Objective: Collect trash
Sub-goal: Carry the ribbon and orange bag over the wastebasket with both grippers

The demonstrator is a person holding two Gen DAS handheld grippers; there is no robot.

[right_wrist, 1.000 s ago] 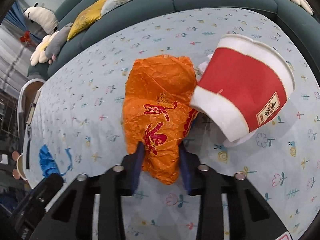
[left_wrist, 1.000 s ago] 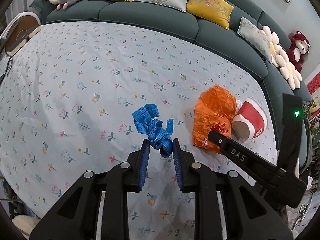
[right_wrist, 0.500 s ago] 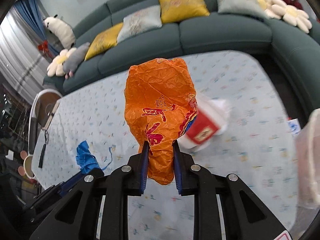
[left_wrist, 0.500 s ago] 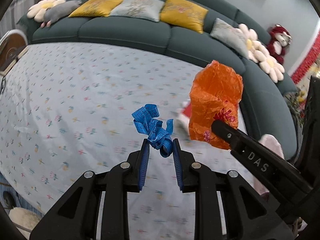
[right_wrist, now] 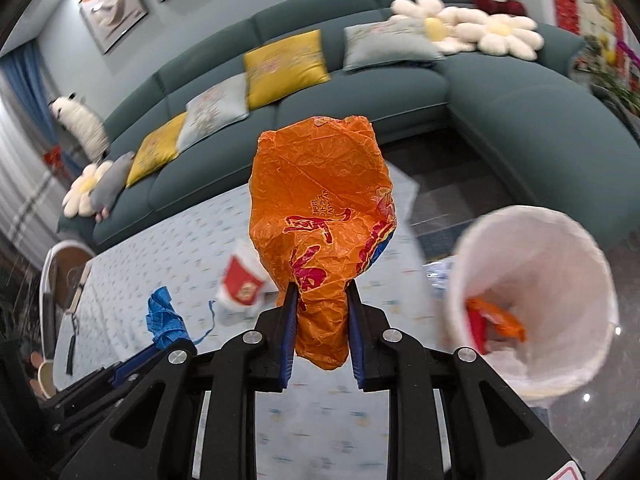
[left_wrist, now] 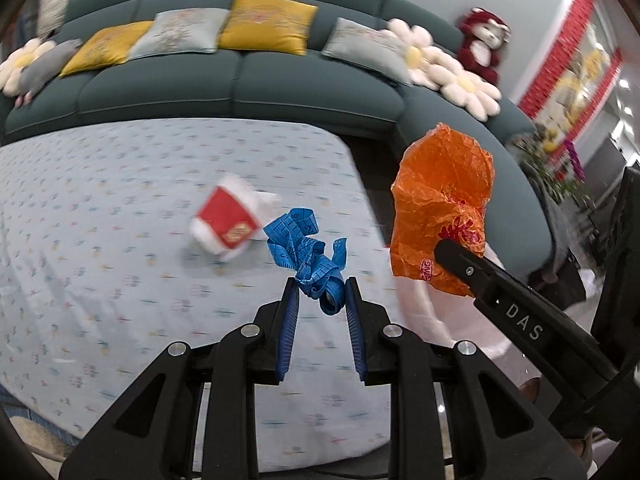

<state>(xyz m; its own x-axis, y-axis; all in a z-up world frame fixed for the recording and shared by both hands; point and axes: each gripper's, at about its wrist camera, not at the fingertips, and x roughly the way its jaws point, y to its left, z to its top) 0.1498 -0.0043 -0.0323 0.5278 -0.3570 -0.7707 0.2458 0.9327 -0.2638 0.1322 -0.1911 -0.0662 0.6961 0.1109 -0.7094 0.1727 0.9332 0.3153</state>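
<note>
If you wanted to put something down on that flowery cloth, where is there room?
Nearly the whole tablecloth is bare: the wide stretch from the sofa to the near edge, left of the red paper cup. Only the cup, on its side, takes a spot. The white bin beyond the table's corner already holds orange wrappers.

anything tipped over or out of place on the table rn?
Yes: the red and white paper cup lies on its side on the floral tablecloth, with white tissue beside it. Otherwise fine: the left gripper holds the blue measuring tape and the right gripper the orange bag, both clear of the table.
</note>
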